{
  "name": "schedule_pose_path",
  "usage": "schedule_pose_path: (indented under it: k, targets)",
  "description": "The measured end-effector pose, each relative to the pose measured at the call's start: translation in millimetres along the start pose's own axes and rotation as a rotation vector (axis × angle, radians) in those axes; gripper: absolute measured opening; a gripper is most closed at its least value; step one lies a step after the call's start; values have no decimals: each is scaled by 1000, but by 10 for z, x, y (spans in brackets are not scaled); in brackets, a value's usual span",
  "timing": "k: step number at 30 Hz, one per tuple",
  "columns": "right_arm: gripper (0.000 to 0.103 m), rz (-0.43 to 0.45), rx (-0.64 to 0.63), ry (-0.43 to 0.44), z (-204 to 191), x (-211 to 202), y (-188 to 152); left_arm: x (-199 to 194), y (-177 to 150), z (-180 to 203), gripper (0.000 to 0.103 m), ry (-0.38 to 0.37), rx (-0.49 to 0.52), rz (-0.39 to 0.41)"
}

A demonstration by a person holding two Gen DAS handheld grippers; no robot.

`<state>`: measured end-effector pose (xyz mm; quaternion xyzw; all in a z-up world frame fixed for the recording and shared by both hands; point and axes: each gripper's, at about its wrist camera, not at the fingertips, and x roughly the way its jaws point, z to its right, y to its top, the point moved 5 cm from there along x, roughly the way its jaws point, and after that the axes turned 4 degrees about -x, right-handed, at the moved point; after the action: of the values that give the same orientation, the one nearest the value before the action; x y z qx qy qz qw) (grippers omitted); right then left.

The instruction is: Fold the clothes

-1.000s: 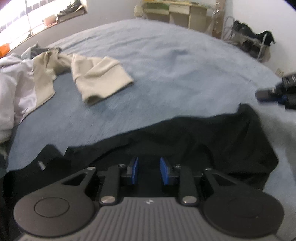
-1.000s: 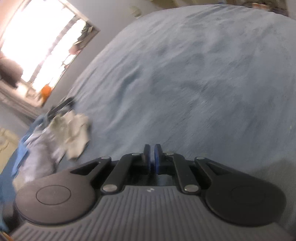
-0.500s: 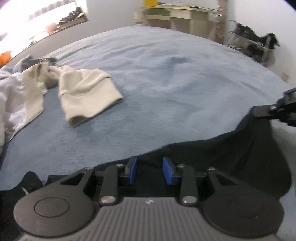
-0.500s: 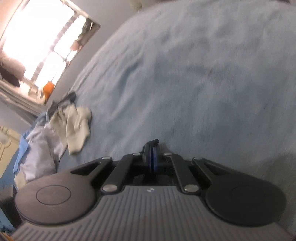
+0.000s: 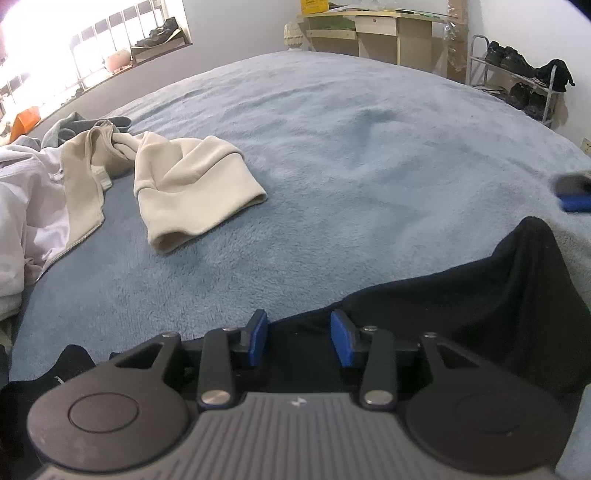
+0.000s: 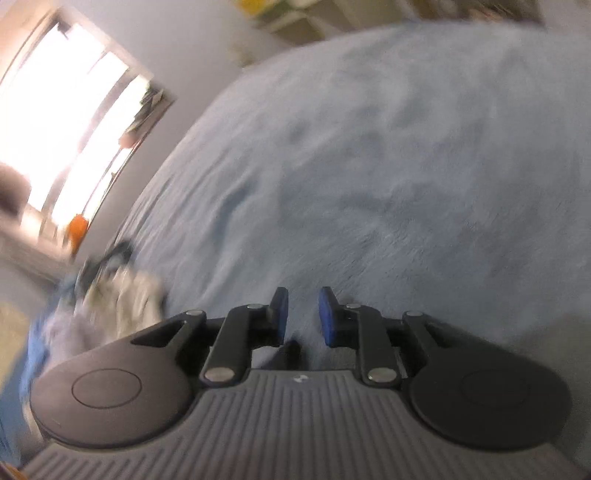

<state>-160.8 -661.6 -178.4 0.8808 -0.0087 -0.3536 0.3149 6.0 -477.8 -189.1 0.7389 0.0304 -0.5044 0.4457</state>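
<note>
Clothing pile at far left of the left wrist view: a white and pale lilac heap (image 5: 22, 206) at the bed's edge, overlapped by a cream fleece zip garment (image 5: 177, 181) whose folded end lies flat on the light blue plush bed cover (image 5: 369, 155). Black fabric garment (image 5: 480, 306), the task's piece, spread along the near edge of the bed, one corner peaked up at right. Left gripper (image 5: 299, 341) sits over the black garment's upper hem; its blue pads are spread and opening, cloth under the gap, neither pad pressing on it. Right gripper (image 5: 570, 192) shows blurred at the right margin of the same view, above and apart from the garment's raised corner. Background: a window at upper left, a pale wooden desk (image 5: 373, 26) at the far wall, a metal shoe rack (image 5: 517, 81) at right. Right wrist view is motion-blurred: the right gripper (image 6: 303, 317) has its pads parted and opening over bare bed cover; a dark point of cloth (image 6: 286, 356) lies low between the finger bases, not pinched.
</note>
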Motion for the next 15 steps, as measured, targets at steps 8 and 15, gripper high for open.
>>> schedule_pose_path:
  k: [8, 15]
  targets:
    - [18, -229, -381, 0, -247, -398, -742, 10, 2, -9, 48, -2, 17, 1]
    - [18, -238, -622, 45, -482, -296, -911, 11, -1, -4, 48, -2, 24, 0]
